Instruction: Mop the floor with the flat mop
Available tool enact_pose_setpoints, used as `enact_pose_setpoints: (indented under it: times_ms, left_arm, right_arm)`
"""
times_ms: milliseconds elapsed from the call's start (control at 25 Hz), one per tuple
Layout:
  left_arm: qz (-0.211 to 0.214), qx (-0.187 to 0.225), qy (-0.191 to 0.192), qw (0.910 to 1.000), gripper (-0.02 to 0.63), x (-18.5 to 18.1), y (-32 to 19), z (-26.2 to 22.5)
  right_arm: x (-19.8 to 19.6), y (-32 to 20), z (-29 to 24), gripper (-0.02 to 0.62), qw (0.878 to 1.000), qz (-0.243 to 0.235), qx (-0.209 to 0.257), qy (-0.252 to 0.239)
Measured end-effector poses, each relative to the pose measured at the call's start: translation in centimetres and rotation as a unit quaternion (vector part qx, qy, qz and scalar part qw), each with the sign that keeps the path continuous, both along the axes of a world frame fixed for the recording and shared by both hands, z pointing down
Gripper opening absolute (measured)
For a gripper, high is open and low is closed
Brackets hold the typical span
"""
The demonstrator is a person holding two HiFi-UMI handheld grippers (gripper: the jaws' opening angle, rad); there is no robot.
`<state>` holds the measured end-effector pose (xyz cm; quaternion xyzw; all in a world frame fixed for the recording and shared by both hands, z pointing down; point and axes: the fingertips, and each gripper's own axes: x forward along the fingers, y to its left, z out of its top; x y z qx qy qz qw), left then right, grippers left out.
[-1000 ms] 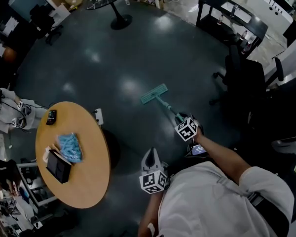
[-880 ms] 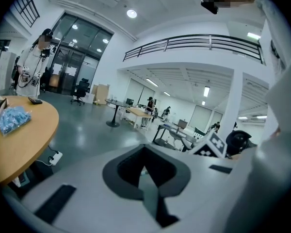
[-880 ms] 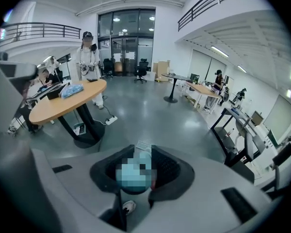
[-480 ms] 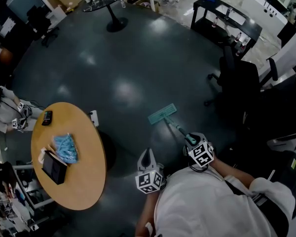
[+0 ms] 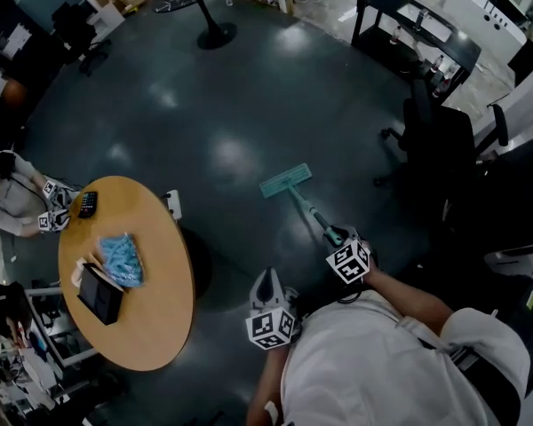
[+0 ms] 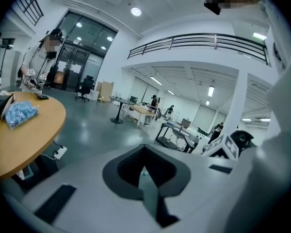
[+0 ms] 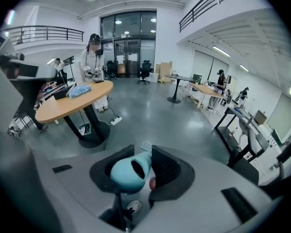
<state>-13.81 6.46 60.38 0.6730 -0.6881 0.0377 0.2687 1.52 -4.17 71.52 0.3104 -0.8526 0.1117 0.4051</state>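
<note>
The flat mop's teal head (image 5: 285,180) lies on the dark floor ahead of me, its pole (image 5: 313,212) slanting back to my right gripper (image 5: 341,240). In the right gripper view that gripper (image 7: 143,155) is shut on the rounded teal handle end (image 7: 131,172), and the mop head (image 7: 145,146) shows small beyond the jaws. My left gripper (image 5: 268,284) hangs near my body, left of the pole and apart from it. In its own view the left gripper (image 6: 145,171) has its jaws together with nothing between them.
A round wooden table (image 5: 133,335) stands at my left with a blue bag (image 5: 121,260) and a black box (image 5: 99,296) on it. A white power strip (image 5: 172,204) lies beside it. A black office chair (image 5: 440,140) and black desk (image 5: 413,25) are at the right. A person (image 5: 18,207) stands far left.
The mop head was drawn back toward me half a second ago and has now slid forward and left again with my right gripper. The left gripper has stayed put.
</note>
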Motion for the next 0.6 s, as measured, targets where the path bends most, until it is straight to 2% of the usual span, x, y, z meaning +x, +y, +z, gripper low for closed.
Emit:
enact_pose_setpoints:
  times_ms: [360,600]
  left_arm:
    - [-0.019,-0.006,0.006,0.9998,0.005,-1.3,-0.6,0.0]
    - [-0.025,-0.019,0.006,0.9995,0.005,-1.2,0.1,0.5]
  right_arm:
    - [-8.6,-12.8,6.1,0.117,1.0,0.014,0.01,0.019]
    - [-11.1,-16.8,7.8,0.117,0.998,0.012,0.01,0.056]
